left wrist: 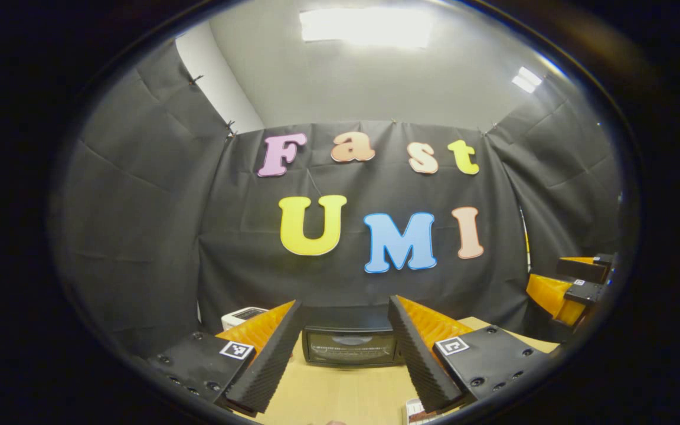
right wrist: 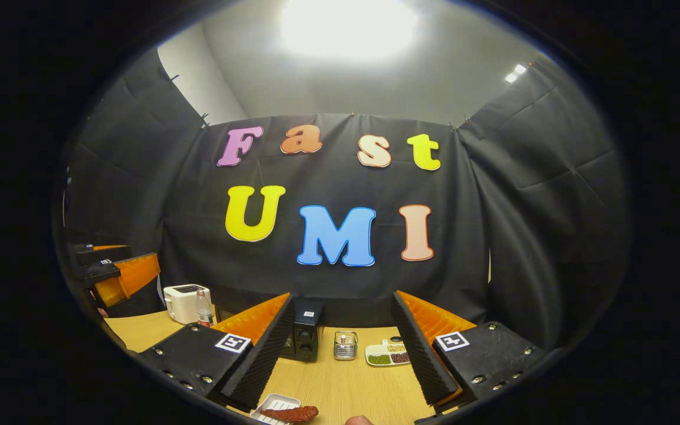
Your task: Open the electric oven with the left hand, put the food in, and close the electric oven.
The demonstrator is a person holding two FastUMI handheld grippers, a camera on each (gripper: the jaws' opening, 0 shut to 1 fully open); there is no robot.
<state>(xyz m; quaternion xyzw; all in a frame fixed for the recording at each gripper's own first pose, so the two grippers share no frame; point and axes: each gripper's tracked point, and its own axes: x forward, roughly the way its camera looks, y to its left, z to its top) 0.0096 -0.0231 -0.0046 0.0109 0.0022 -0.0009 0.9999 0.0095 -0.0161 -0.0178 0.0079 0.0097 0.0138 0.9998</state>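
Two grippers hang above a tan table (right wrist: pixel 340 383), both with jaws wide apart and nothing between them.

From the left gripper view, the left gripper (left wrist: pixel 345 354) points straight at the oven (left wrist: pixel 349 342), which stands at the back of the table against the black cloth. Its glass door faces the camera and is closed. The gripper is short of the oven, not touching it. A white toaster (left wrist: pixel 239 317) sits to the left of the oven, partly hidden behind the left finger. At the right edge of this view the right gripper (left wrist: pixel 576 286) shows, off to the side and higher up. A small white thing at the bottom edge, near the right finger, is too cut off to tell.

From the right gripper view, the right gripper (right wrist: pixel 340 354) is over the table with the food (right wrist: pixel 296 413), a reddish-brown piece, lying on a small white tray (right wrist: pixel 269 406) just below and before its fingers, at the near edge. The gripper does not touch it. Farther back the oven (right wrist: pixel 304 336) shows its control side with two knobs. Right of it stand a small clear jar (right wrist: pixel 345 345) and a white dish (right wrist: pixel 387 353) with green and dark contents. The toaster (right wrist: pixel 183 302) stands at the left with a bottle (right wrist: pixel 202 310) just beside it. The left gripper (right wrist: pixel 118 274) shows at the far left edge
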